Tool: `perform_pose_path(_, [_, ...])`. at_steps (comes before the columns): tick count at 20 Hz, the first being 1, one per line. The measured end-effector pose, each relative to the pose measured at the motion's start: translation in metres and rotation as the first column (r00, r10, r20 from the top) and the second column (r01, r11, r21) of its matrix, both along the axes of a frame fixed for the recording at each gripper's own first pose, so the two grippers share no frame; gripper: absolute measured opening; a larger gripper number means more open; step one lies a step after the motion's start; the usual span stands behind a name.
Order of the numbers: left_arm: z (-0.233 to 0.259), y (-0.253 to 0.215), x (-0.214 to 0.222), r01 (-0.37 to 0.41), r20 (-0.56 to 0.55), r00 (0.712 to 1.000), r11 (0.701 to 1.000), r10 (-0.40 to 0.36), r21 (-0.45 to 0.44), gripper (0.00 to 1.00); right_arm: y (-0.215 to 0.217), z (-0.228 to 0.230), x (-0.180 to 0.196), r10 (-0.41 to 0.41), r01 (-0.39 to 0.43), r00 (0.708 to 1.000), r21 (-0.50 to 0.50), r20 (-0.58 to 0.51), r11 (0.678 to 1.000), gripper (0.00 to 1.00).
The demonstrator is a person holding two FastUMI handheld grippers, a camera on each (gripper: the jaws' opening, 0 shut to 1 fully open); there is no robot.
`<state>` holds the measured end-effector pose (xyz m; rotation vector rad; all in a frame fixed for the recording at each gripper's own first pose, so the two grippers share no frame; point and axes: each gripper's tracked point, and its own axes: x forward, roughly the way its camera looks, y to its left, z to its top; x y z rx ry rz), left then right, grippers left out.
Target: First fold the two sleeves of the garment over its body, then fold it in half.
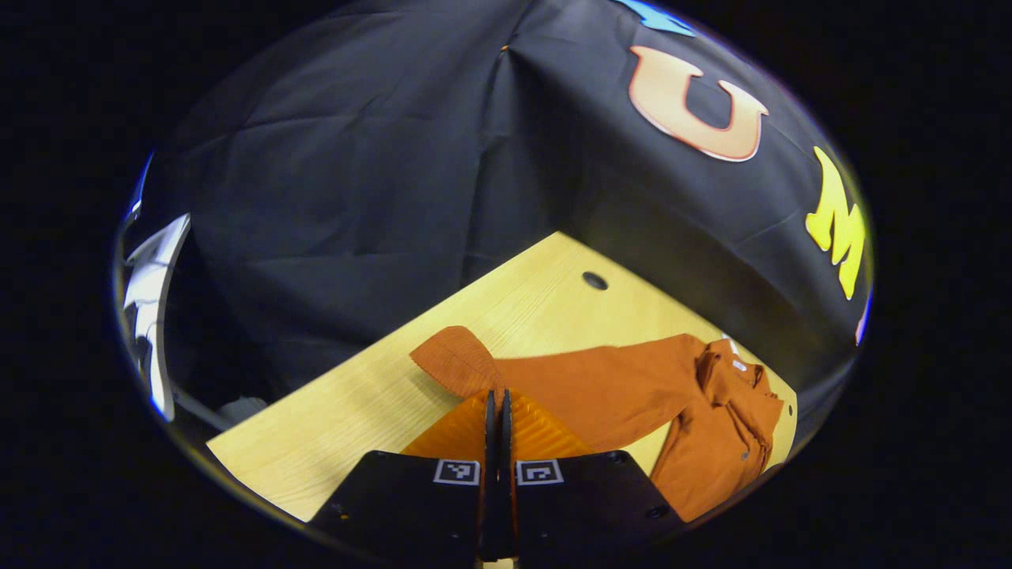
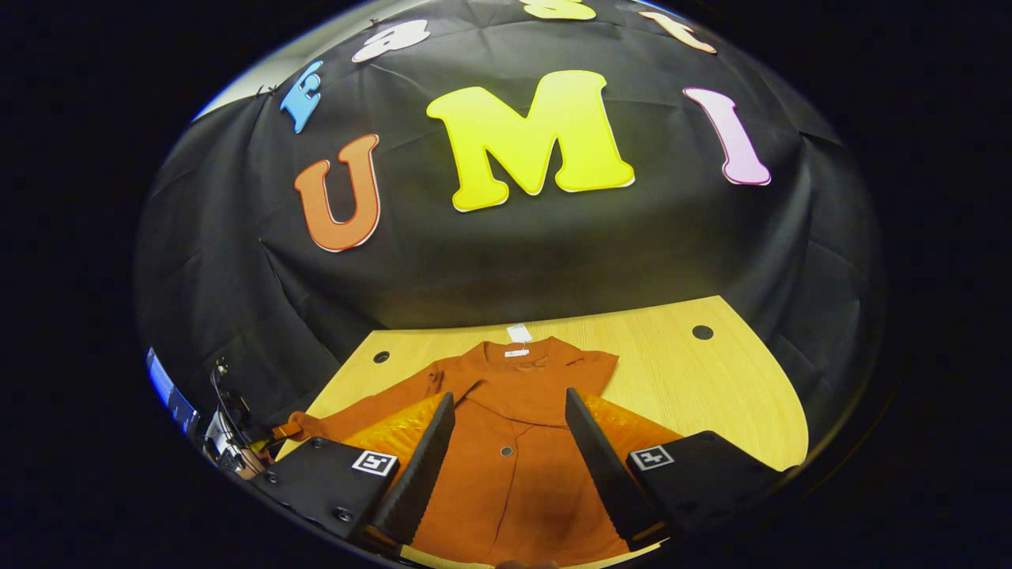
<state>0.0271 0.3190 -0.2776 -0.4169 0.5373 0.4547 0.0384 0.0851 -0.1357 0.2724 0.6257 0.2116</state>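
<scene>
Left gripper, fingers together, hovers near the cuff of an outstretched sleeve; right gripper, fingers apart, hangs over the rust-orange buttoned cardigan flat on the table. Soft, light knit, likely best pinched at cuffs.

The garment under me is a plain rust orange all over, with small dark buttons down its front and a white tag at the collar. My counter is pale yellow wood grain, marked by dark round holes at upper right.
</scene>
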Motion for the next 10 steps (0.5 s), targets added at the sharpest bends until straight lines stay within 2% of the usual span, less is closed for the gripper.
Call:
perform_pose_path(5, [0.101,-0.057,0.075,0.134,0.100,0.985,0.988,-0.140,0.072,0.03,-0.038,0.007,-0.003,-0.054,0.051,0.998,0.074,0.028,0.996,0.91])
perform_pose_path(10, [0.181,-0.167,0.157,0.313,0.152,0.928,0.934,-0.339,0.171,0.03,-0.106,0.017,-0.011,-0.148,0.140,0.987,0.119,0.066,0.983,0.91])
